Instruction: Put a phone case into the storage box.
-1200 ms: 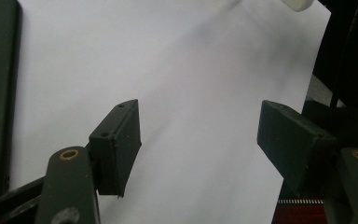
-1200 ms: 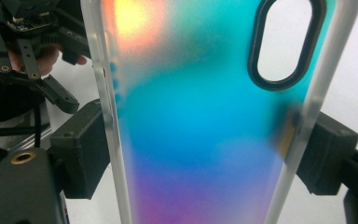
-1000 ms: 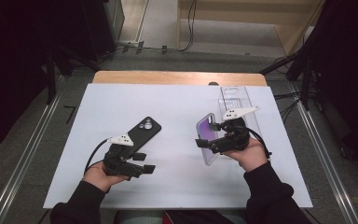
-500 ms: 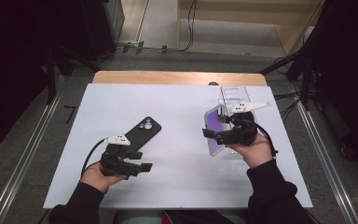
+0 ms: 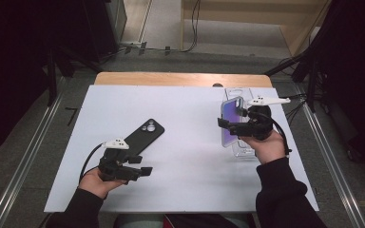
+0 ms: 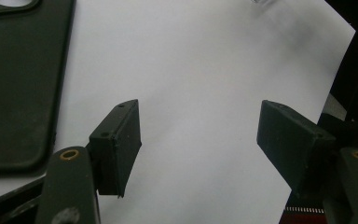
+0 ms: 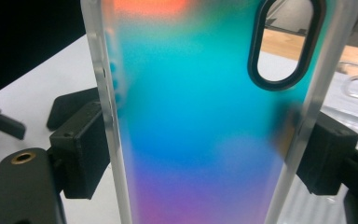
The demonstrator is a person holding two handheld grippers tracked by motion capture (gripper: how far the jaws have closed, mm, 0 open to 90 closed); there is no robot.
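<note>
The right gripper (image 5: 231, 127) clamps the iridescent case (image 5: 232, 121) across its width: in the right gripper view both pads press on its frosted side rails, with the oval camera cutout above them. A second ago this case lay flatter, low over the clear case (image 5: 244, 151) at the right of the white mat (image 5: 185, 118). Now it stands lifted and tipped nearly upright, its coloured face turned to the left, and it has travelled a little toward the far side. It hangs free of the table, held by the gripper alone. The clear case stays flat on the mat beneath the right hand, and another clear piece (image 5: 237, 91) lies at the far edge.

The left gripper (image 5: 145, 171) has hardly shifted. Its jaws stand well apart with nothing between them, only bare mat, as the left gripper view shows. It rests at the near left, just short of the black case (image 5: 142, 135), which lies flat and untouched on a diagonal with its camera holes at the far end.

I judge that the pick-up of the iridescent case is done and the carry has begun. The grip looks square and firm on both rails. What remains is to bring the case wherever it belongs and set it down, and perhaps for the idle left gripper to take the black case.
</note>
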